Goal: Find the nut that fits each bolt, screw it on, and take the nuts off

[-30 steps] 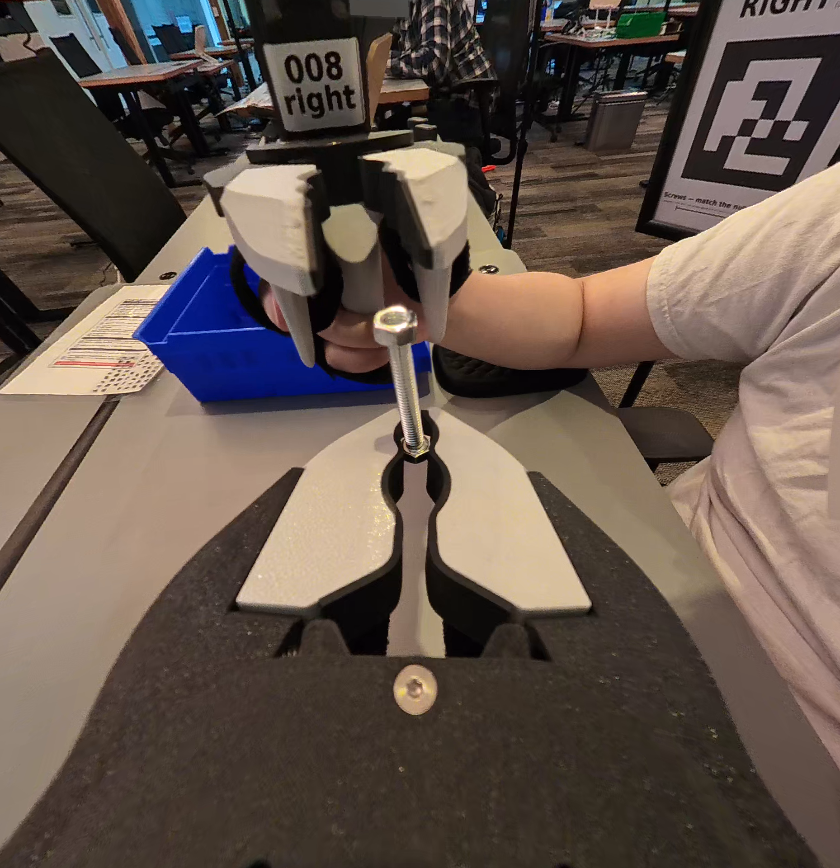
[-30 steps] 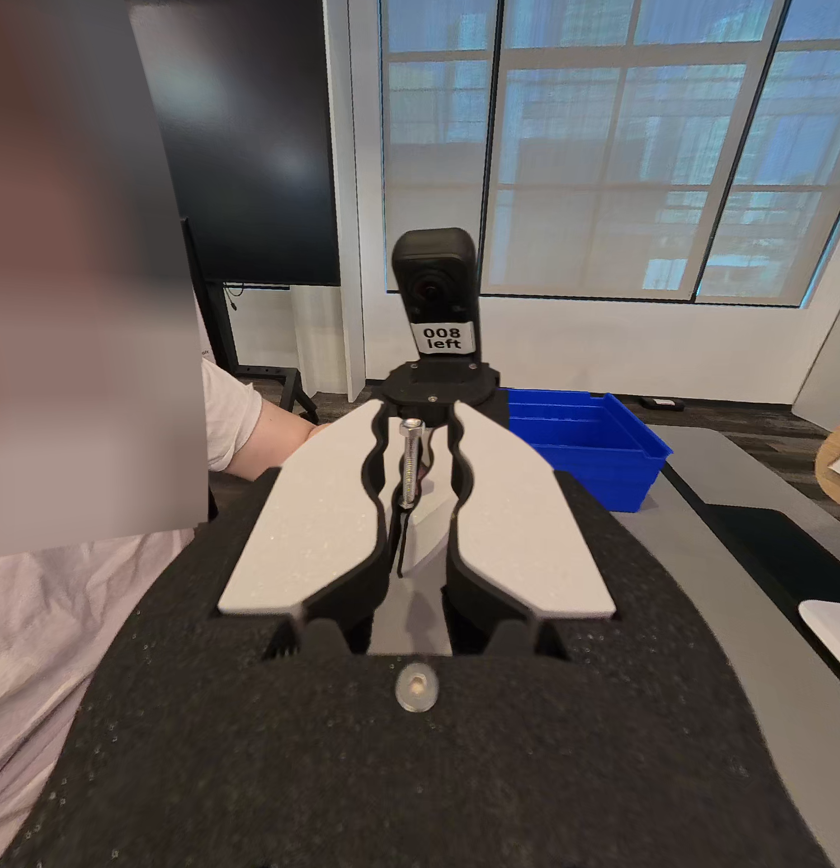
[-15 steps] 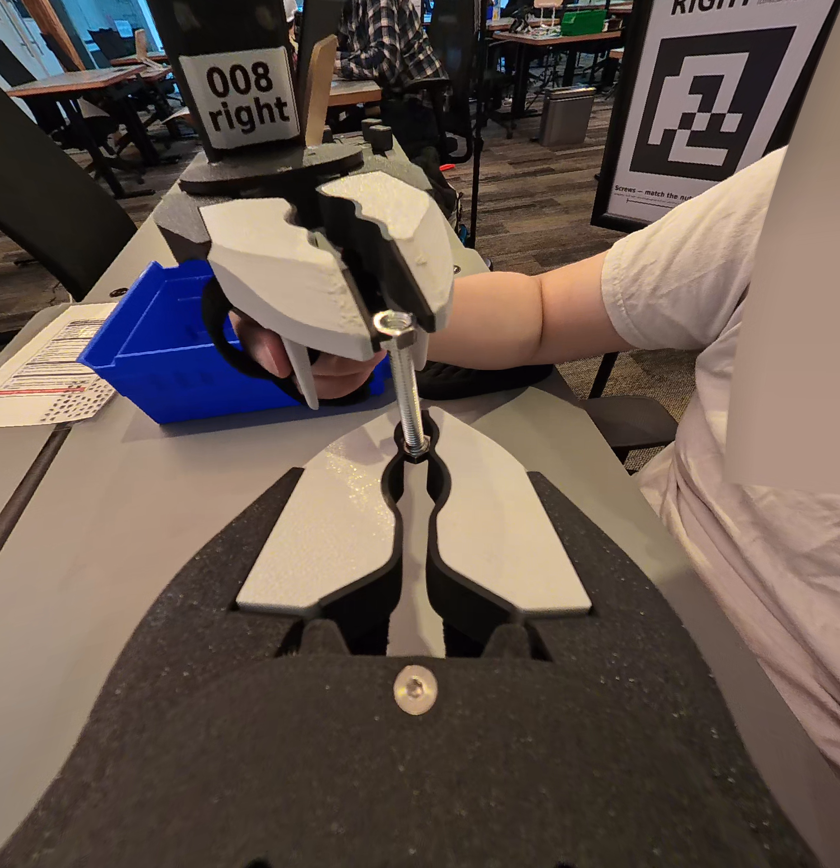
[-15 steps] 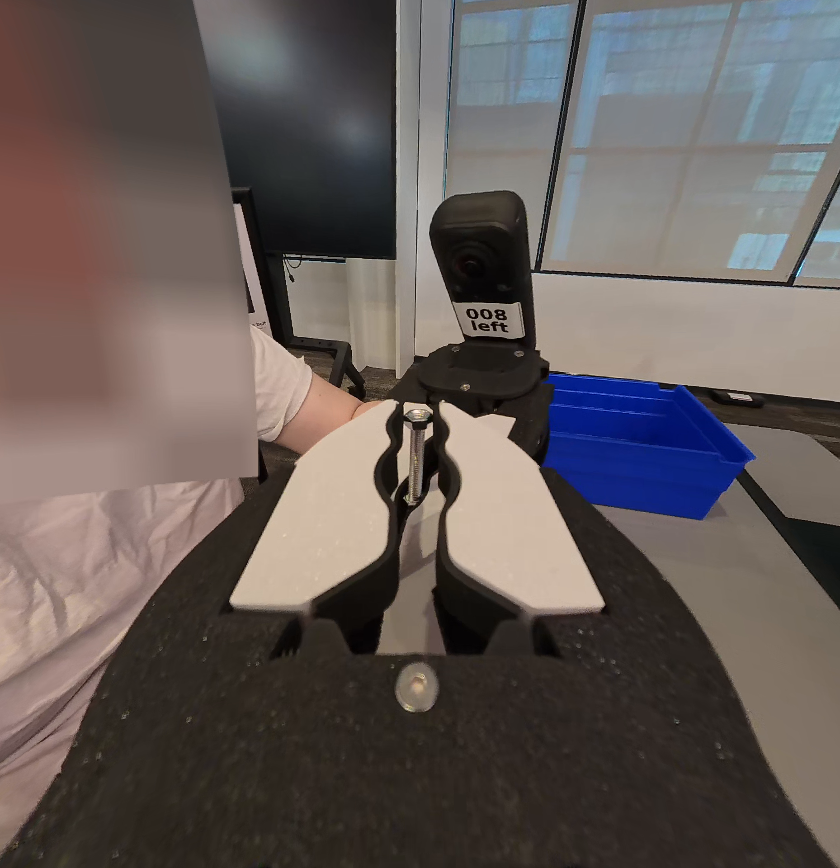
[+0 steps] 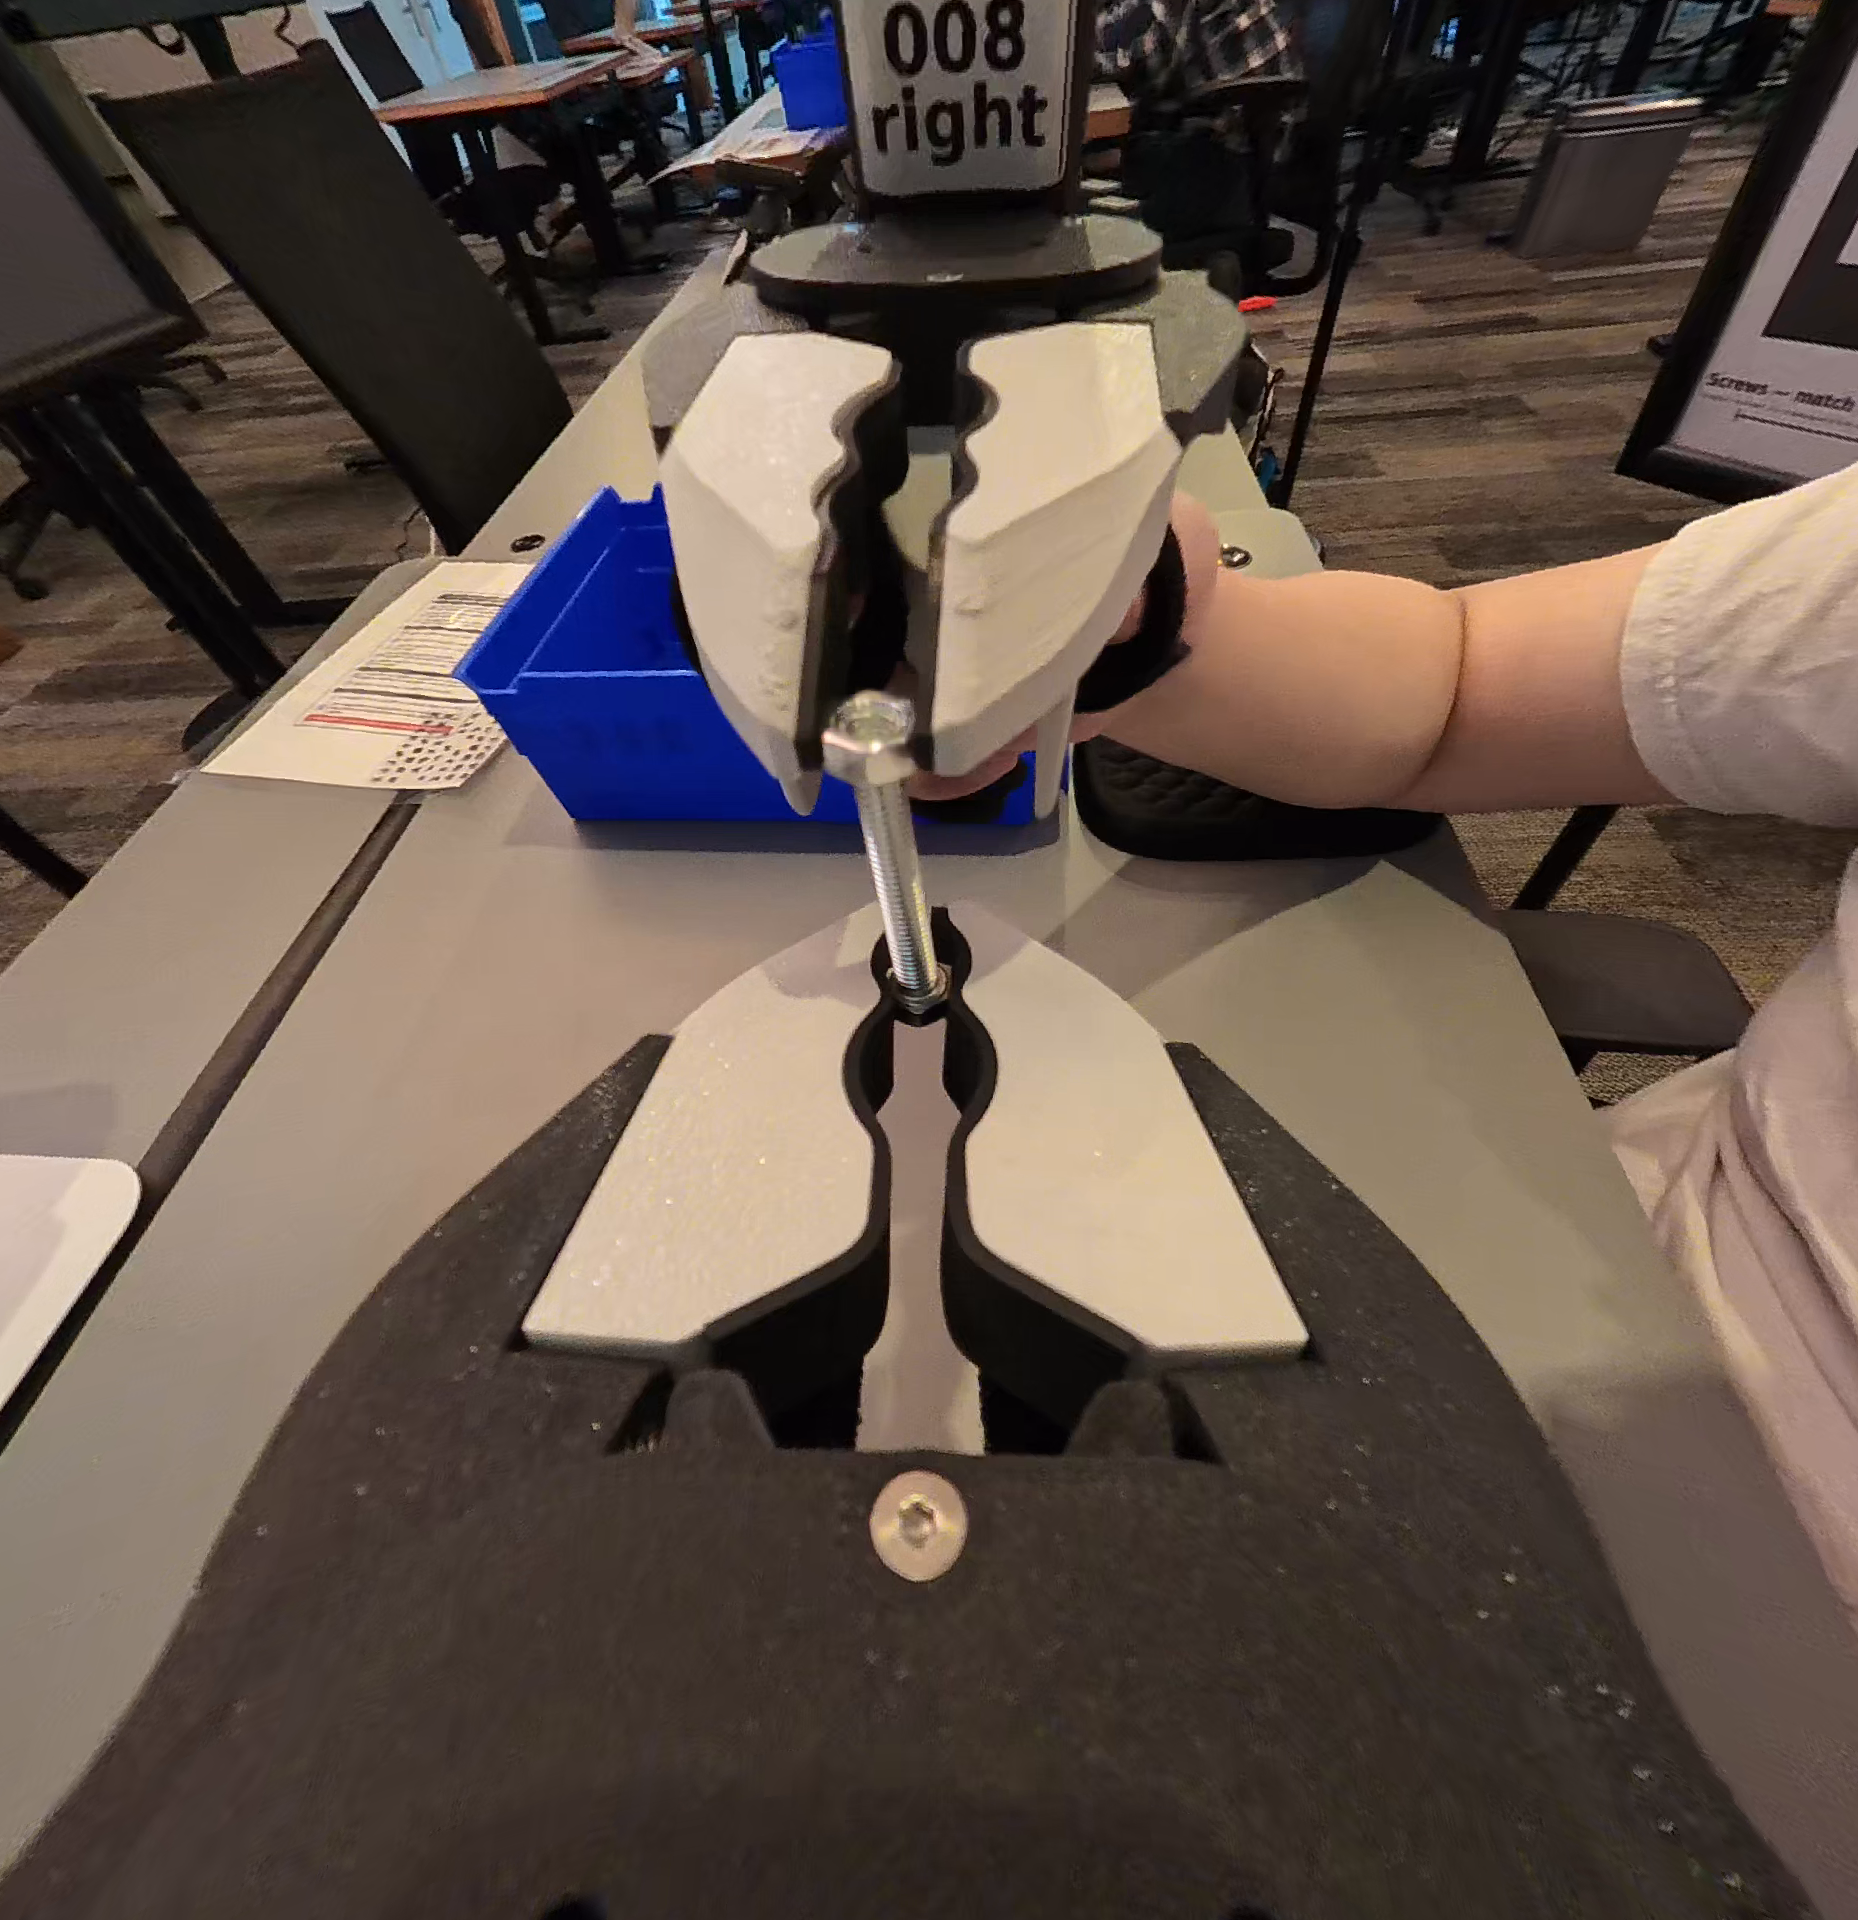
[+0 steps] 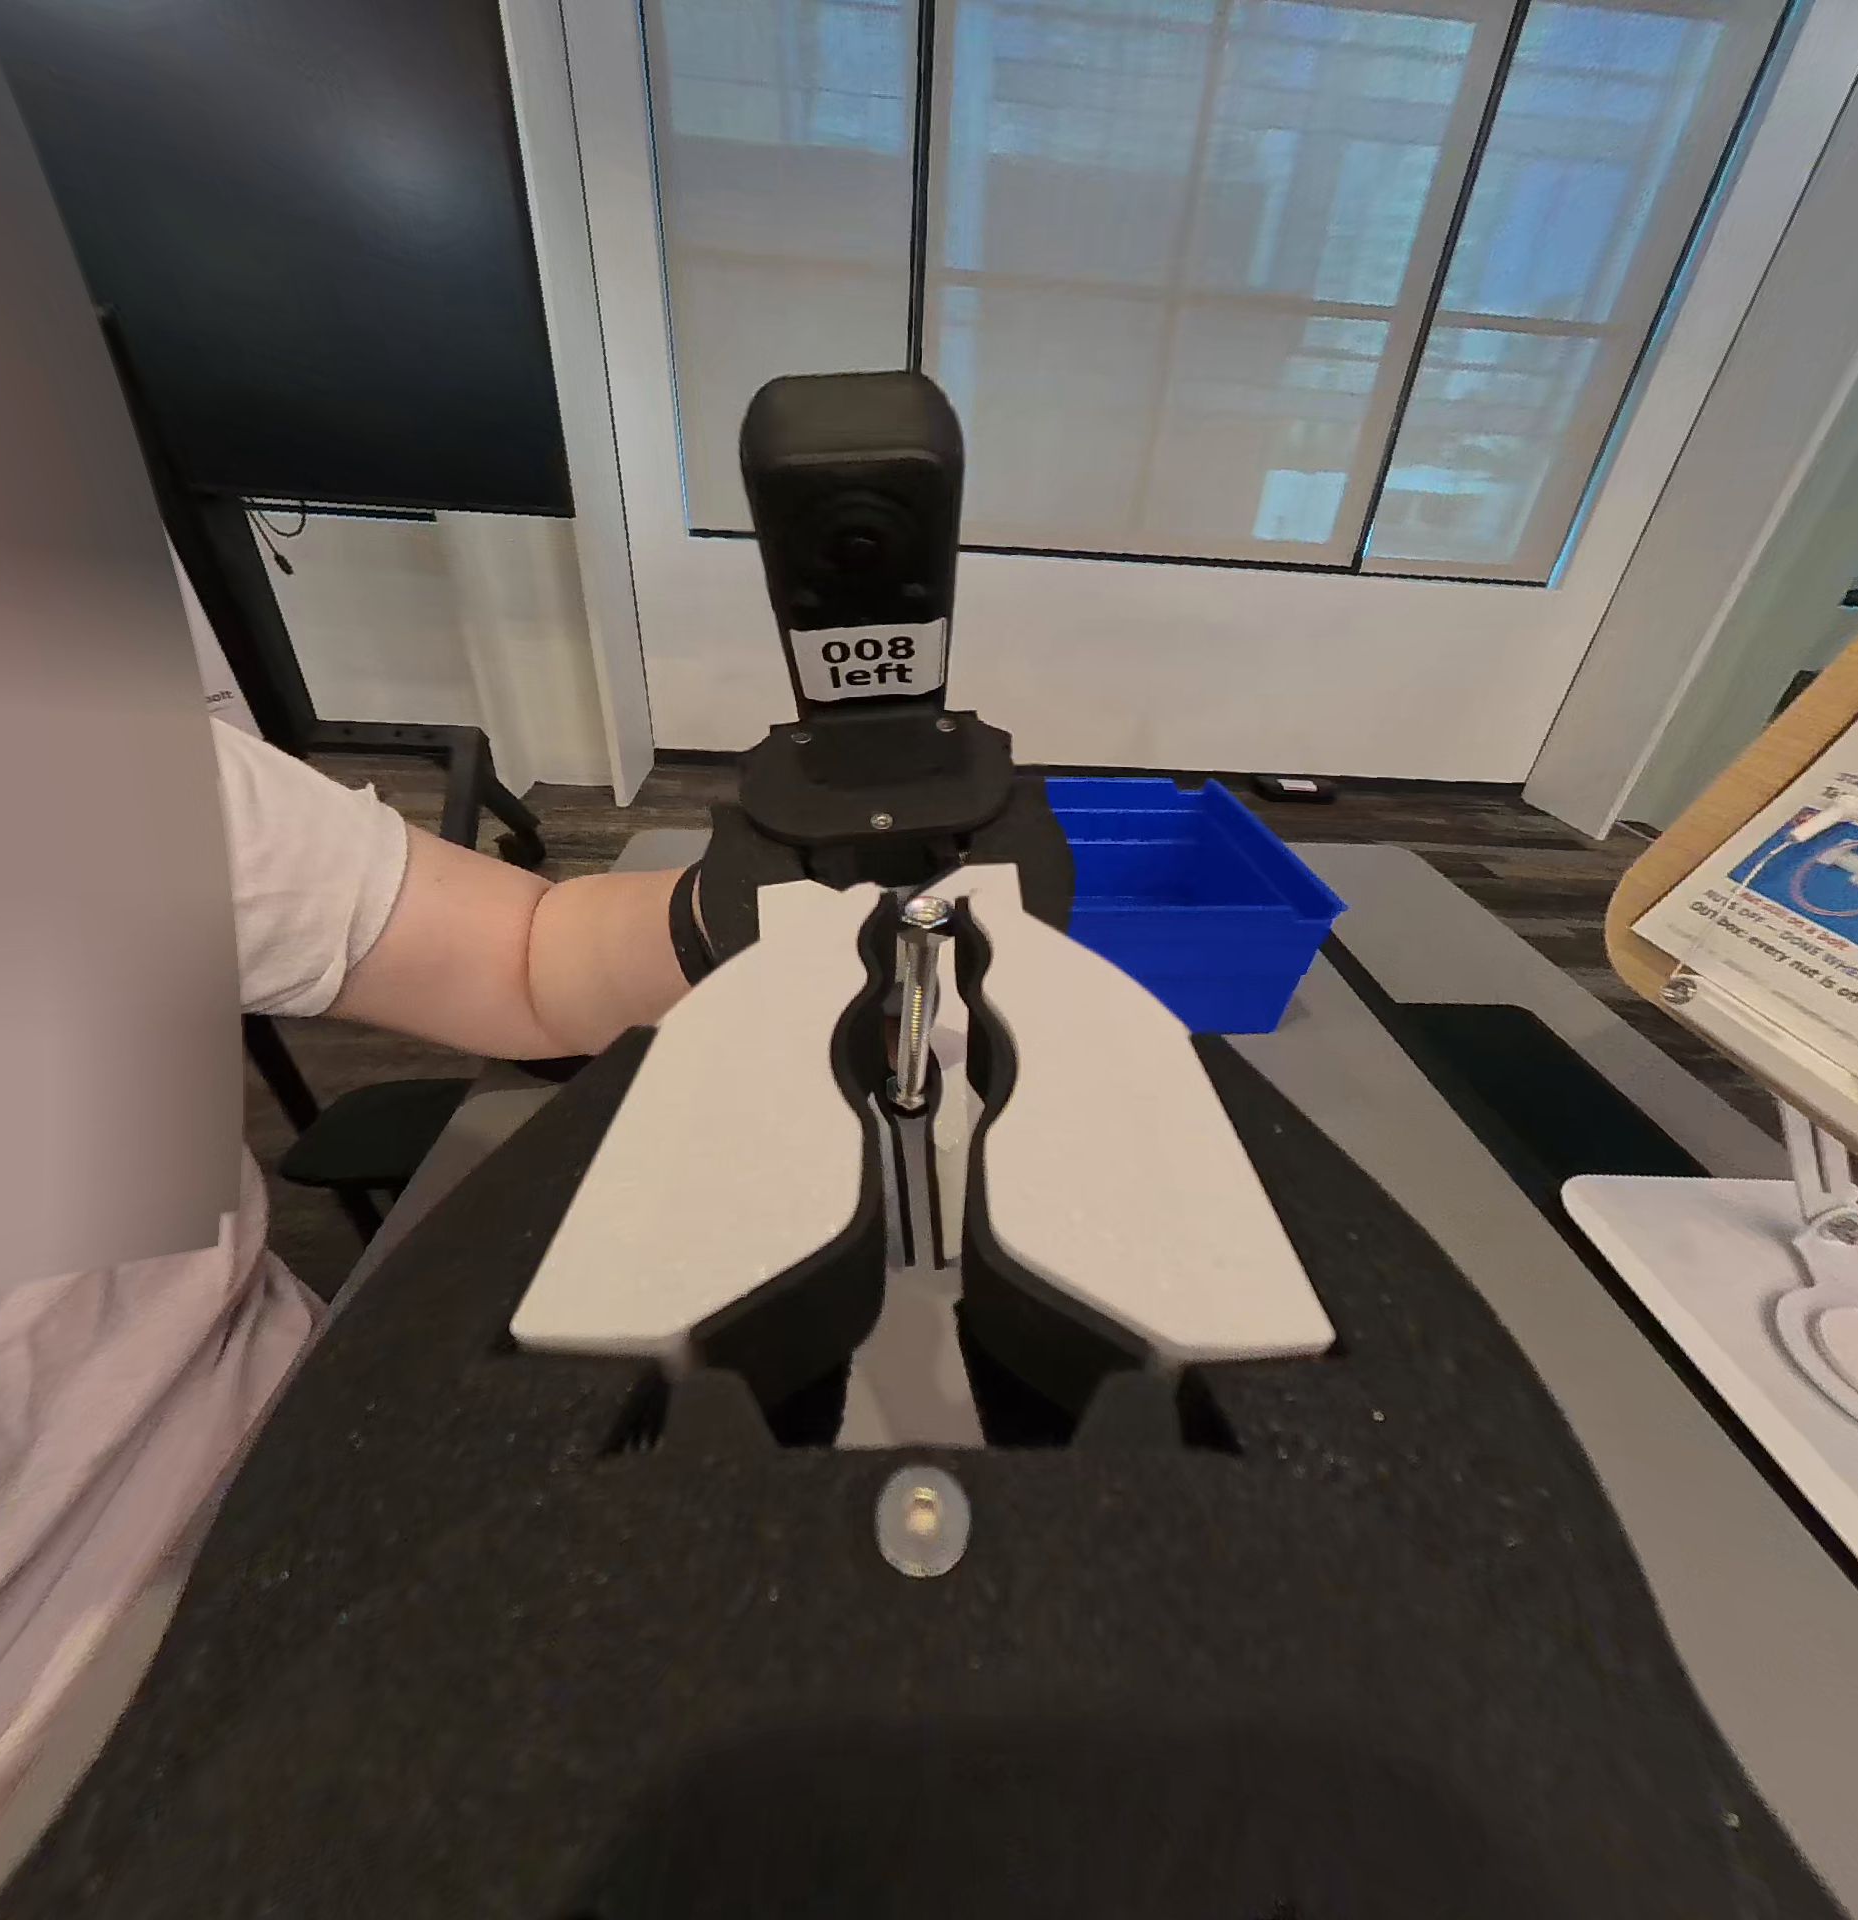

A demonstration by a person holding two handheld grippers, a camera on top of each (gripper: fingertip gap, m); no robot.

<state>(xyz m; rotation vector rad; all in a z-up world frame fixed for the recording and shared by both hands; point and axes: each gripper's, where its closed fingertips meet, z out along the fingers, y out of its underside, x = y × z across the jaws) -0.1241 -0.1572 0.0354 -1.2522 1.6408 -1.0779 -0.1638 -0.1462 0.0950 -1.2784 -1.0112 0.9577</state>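
Observation:
A long silver bolt (image 5: pixel 894 873) stands tilted above the grey table (image 5: pixel 551 1018). My left gripper (image 5: pixel 917 966) is shut on its lower end, which sits in the front notch of the fingers. My right gripper (image 5: pixel 925 795) points down from the far side and its fingers are closed on the hex nut (image 5: pixel 868 732) at the bolt's upper end. In the right wrist view the right gripper (image 6: pixel 912 940) has the bolt (image 6: pixel 914 997) running between its fingers, with the nut end (image 6: pixel 909 1096) low in the gap. The grip faces are partly hidden.
A blue bin (image 5: pixel 613 727) stands on the table behind the grippers and also shows in the right wrist view (image 6: pixel 1195 935). A printed sheet (image 5: pixel 395 707) lies left of it. An instruction board on a white stand (image 6: pixel 1787 935) is at the right. The person's arm (image 5: pixel 1372 696) reaches in. Tip to tip, the grippers are about 7 cm apart.
The right gripper was open beside the bolt's upper end. It has swung square over it and closed on it. The left gripper has kept hold of the lower end.

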